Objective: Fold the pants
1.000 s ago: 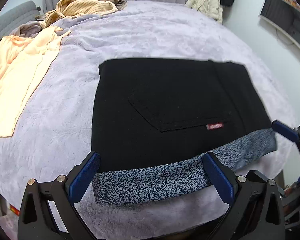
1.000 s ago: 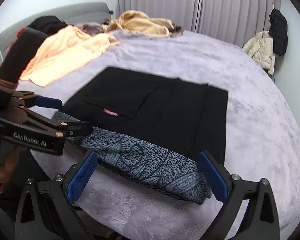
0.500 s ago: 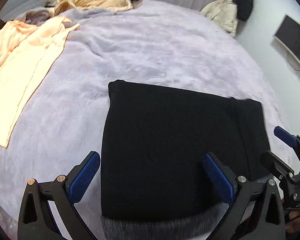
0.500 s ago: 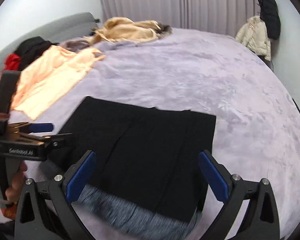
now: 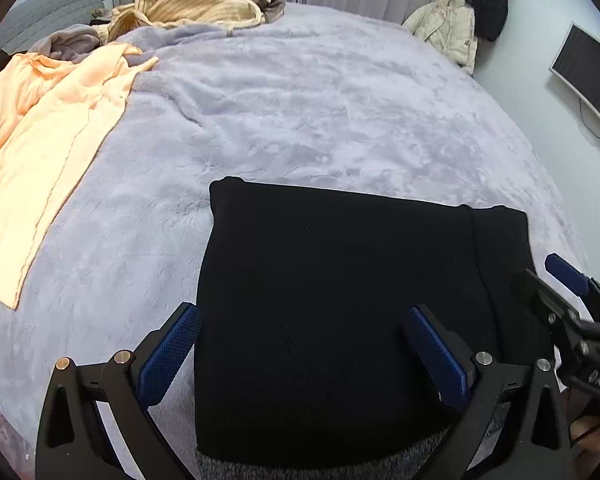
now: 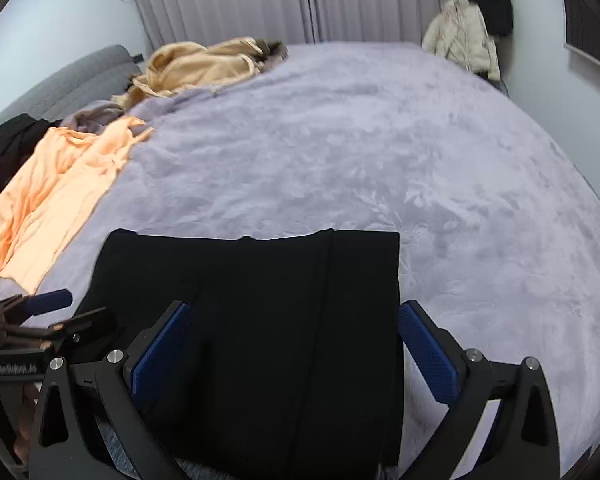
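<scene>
Both tongs (image 5: 300,354) (image 6: 294,350) spread wide over black pants (image 5: 340,300), peach garment (image 5: 48,160) left

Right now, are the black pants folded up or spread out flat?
Folded. The black pants lie as a compact rectangle on the purple blanket, no legs sticking out, with stacked layer edges along one side.

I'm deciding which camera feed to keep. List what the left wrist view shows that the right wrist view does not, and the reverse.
Only the left wrist view shows the wall screen and the right gripper from the side. Only the right wrist view shows the black and red clothes by the headboard and the left gripper from the side. Both show the black pants folded into a rectangle on the lilac blanket, the peach garment, the tan garment, the cream jacket and the curtains.
</scene>
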{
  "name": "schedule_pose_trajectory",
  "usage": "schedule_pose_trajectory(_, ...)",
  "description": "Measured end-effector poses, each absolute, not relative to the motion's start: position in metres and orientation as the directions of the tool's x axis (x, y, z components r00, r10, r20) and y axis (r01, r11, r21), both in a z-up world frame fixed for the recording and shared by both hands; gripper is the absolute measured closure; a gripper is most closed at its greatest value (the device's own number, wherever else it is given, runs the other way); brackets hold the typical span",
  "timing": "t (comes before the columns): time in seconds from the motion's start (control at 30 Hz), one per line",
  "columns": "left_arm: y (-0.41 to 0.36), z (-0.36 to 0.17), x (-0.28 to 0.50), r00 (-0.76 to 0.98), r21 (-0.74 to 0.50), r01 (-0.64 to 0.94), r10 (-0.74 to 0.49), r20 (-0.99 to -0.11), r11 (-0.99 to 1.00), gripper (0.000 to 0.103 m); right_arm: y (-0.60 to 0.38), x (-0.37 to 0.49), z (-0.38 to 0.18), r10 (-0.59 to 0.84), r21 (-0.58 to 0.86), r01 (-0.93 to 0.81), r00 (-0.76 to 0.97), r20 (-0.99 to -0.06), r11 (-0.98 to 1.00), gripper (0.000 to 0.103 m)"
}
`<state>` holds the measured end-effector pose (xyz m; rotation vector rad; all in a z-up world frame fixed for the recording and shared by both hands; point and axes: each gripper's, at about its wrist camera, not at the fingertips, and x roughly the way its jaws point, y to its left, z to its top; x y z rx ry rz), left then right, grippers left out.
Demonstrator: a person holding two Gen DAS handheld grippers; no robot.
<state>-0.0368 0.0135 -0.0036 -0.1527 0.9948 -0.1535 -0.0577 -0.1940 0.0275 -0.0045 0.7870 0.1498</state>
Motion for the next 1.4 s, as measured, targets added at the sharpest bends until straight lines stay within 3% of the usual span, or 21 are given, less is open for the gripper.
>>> schedule_pose_trajectory(0.13,0.012,-0.018,-0.05,0.516,-0.14,0.071,-0.157,-0.842,0.988,0.0,-0.173,-0.106,0.035,0.221,0.034,-0.263,0.729,-0.648,0.964,0.0)
schedule_pose_trajectory(0.2,0.024,-0.028,-0.051,0.497,-0.235,0.035,-0.221,-0.839,0.971,0.0,-0.163,-0.108,0.025,0.279,0.046,-0.338,0.685,-0.673,0.94,0.0)
schedule_pose_trajectory(0.27,0.036,-0.032,-0.051,0.465,-0.312,-0.002,-0.275,-0.842,0.95,0.0,-0.158,-0.103,0.004,0.24,0.022,-0.341,0.611,-0.754,0.94,0.001)
schedule_pose_trajectory(0.4,0.057,-0.013,-0.063,0.478,-0.315,-0.003,-0.276,-0.834,0.949,0.0,-0.178,-0.121,0.014,0.21,-0.027,-0.342,0.635,-0.744,0.939,0.0)
schedule_pose_trajectory(0.57,0.093,-0.012,-0.057,0.475,-0.309,0.019,-0.281,-0.834,0.951,0.0,-0.257,-0.112,0.025,0.279,0.198,-0.197,0.619,-0.734,0.96,0.0)
schedule_pose_trajectory(0.67,0.105,-0.027,-0.041,0.418,-0.375,0.018,-0.348,-0.839,0.927,0.0,-0.284,-0.097,0.014,0.337,0.326,-0.131,0.594,-0.73,0.936,0.0)
schedule_pose_trajectory(1.0,0.071,-0.059,-0.005,0.283,-0.555,0.117,-0.563,-0.776,0.824,0.0,-0.255,-0.037,-0.038,0.504,0.468,-0.194,0.433,-0.748,0.862,0.0)
schedule_pose_trajectory(1.23,0.044,-0.063,0.006,0.293,-0.532,0.146,-0.55,-0.782,0.834,0.0,-0.236,-0.012,-0.052,0.576,0.508,-0.273,0.372,-0.728,0.817,0.0)
schedule_pose_trajectory(1.3,0.042,-0.058,0.0,0.311,-0.525,0.168,-0.55,-0.775,0.834,0.002,-0.235,-0.015,-0.049,0.573,0.499,-0.281,0.375,-0.729,0.819,0.005)
schedule_pose_trajectory(1.33,0.04,-0.055,-0.003,0.322,-0.517,0.186,-0.549,-0.772,0.836,0.011,-0.234,-0.018,-0.047,0.57,0.492,-0.29,0.377,-0.73,0.821,0.008)
schedule_pose_trajectory(1.4,0.035,-0.046,-0.01,0.34,-0.488,0.206,-0.529,-0.777,0.848,0.018,-0.235,-0.022,-0.04,0.567,0.491,-0.284,0.387,-0.727,0.823,0.023)
